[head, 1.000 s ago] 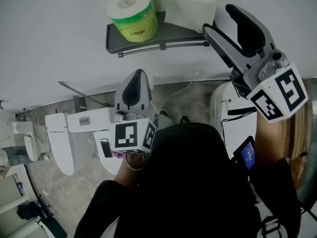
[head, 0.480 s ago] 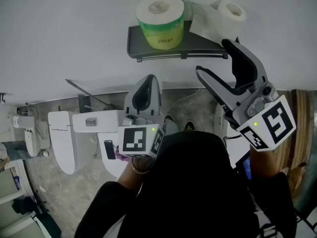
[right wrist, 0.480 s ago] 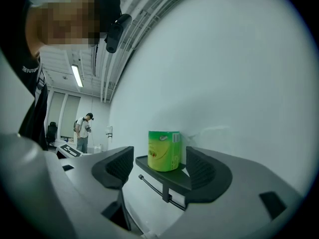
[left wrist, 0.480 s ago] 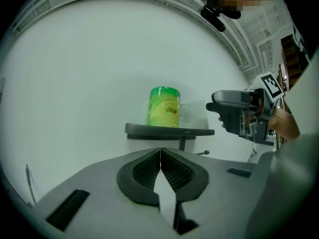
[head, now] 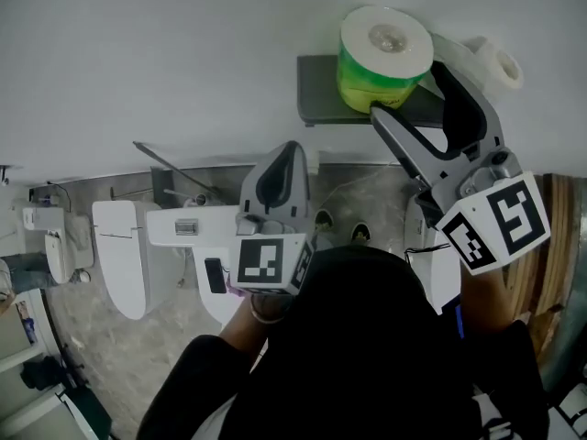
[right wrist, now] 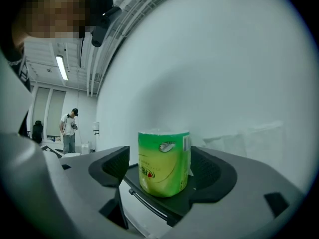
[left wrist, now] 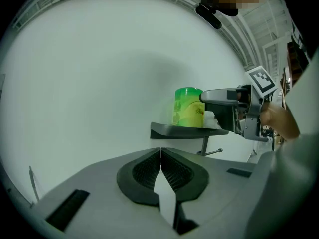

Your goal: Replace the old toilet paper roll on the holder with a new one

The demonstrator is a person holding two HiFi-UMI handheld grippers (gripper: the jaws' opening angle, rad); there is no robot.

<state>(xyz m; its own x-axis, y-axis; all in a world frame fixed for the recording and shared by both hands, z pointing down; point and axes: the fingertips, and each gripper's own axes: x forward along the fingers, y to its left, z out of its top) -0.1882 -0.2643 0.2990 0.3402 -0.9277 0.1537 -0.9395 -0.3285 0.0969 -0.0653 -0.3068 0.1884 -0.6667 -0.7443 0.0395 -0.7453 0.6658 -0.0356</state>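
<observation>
Right gripper (head: 407,88) jaws just opening; wrapped roll (head: 385,49) between.

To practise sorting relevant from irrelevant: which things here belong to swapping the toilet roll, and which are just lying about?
Job: green-wrapped roll; white roll; holder shelf; right gripper, jaws just opened wider, framing the green-wrapped roll without pressing it.
Lying about: white toilet on the floor; distant standing person.

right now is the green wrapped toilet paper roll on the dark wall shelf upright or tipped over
Upright: the green-wrapped toilet paper roll stands on its flat end on the dark grey shelf, core hole facing up.
</observation>
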